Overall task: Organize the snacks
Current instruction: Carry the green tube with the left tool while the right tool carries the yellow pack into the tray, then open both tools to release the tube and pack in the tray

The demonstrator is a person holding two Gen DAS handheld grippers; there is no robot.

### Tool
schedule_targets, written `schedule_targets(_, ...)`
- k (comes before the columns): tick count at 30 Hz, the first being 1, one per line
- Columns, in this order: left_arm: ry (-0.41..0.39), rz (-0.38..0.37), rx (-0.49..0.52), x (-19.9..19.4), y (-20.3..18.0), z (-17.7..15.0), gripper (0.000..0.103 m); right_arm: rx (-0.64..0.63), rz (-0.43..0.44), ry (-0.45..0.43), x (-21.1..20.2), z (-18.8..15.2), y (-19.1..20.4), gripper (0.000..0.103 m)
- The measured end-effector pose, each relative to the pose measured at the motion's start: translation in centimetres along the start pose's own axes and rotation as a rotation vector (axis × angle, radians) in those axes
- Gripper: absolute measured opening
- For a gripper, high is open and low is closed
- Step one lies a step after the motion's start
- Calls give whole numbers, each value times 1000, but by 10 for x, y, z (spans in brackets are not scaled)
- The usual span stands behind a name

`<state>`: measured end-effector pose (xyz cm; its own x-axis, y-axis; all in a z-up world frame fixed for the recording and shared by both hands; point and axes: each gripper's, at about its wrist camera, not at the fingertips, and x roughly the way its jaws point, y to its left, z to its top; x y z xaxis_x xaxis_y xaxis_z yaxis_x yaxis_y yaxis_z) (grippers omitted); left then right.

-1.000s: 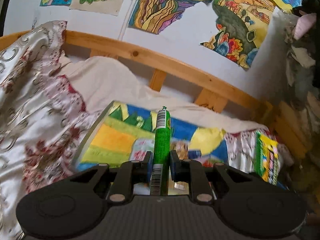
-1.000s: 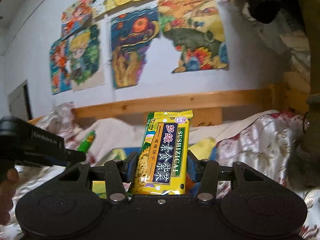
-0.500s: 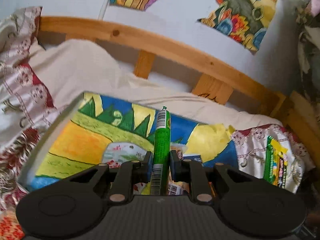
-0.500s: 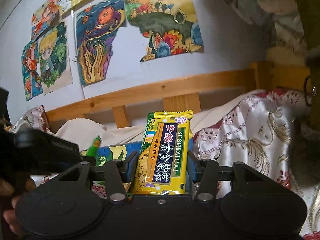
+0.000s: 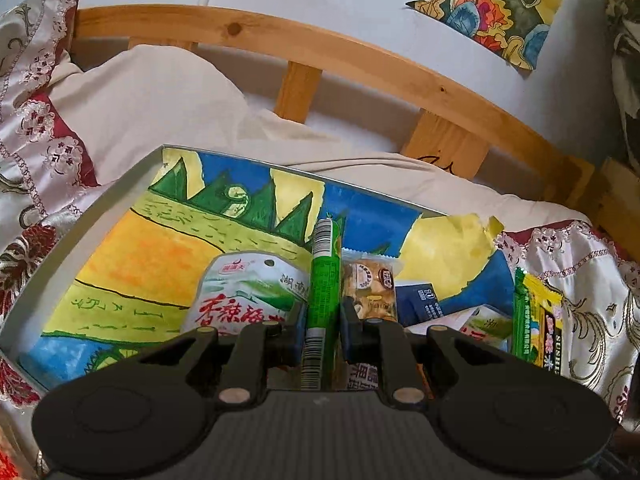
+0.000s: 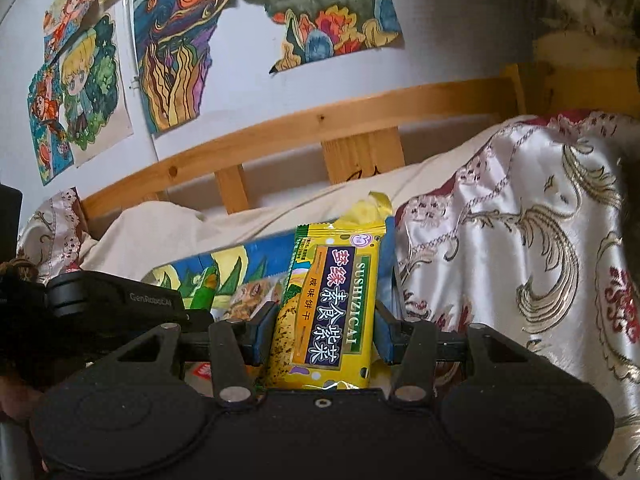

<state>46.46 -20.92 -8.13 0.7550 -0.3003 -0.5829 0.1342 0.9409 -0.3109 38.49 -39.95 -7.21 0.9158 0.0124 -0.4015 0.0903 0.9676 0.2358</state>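
Your left gripper (image 5: 323, 330) pinches a thin green snack stick (image 5: 325, 280) that points toward twelve o'clock over a painted tray (image 5: 120, 264) on the bed. Your right gripper (image 6: 326, 332) clamps an upright yellow biscuit packet (image 6: 332, 304). On the tray, a white seaweed pouch (image 5: 244, 292) lies at the stick's nine o'clock and a clear cracker pack (image 5: 370, 284) at its three.

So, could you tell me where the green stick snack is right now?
Left wrist view, centre: the green stick snack is clamped in the left gripper, between a white packet and a biscuit packet.
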Motion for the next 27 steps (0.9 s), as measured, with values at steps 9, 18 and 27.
schedule_targets(9,-9,29,2,6,0,-4,19,10,-11,25,8,-6,-4,51)
schedule_targets(18,-19,33,41,5,-1,-8,19,-29,-19,24,11,-11,1,52)
schedule_targets(27,-33,33,59,0,-1,-7,20,-47,-22,28,12,-11,3,52)
